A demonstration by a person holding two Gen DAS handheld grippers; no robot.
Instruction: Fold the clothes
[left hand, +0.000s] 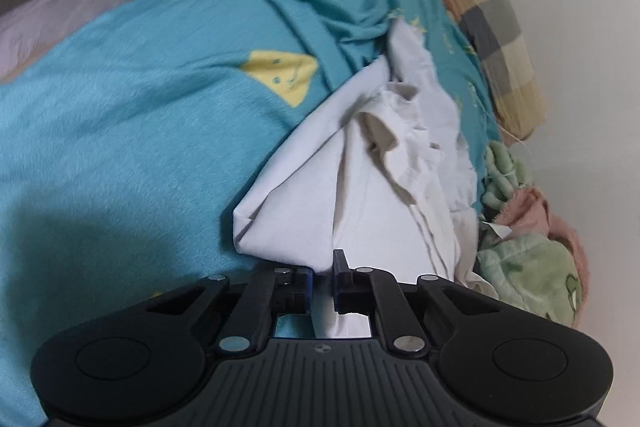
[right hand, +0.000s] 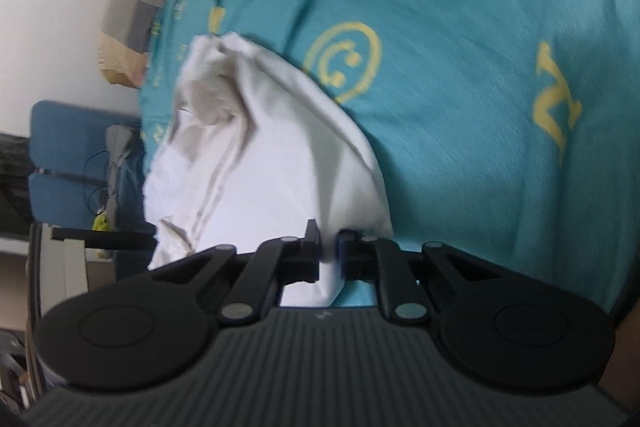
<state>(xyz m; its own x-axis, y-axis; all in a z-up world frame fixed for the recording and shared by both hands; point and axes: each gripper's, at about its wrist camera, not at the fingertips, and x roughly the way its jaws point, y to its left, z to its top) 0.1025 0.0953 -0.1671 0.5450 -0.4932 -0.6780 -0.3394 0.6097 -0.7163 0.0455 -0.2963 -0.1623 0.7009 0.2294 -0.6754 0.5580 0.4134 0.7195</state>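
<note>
A white garment (left hand: 360, 163) lies bunched and partly lifted over a teal bedspread (left hand: 120, 115) with yellow prints. My left gripper (left hand: 322, 279) is shut on the near edge of the garment, with cloth pinched between the jaws. In the right wrist view the same white garment (right hand: 272, 155) rises in a peak from the teal bedspread (right hand: 460, 107). My right gripper (right hand: 329, 251) is shut on another part of its near edge. The garment's far end is crumpled and folds hide its shape.
A checked pillow (left hand: 500, 39) and green and pink plush items (left hand: 528, 239) lie along the wall in the left wrist view. In the right wrist view the pillow (right hand: 136, 19) sits at upper left, with a blue chair (right hand: 68, 155) beyond the bed edge.
</note>
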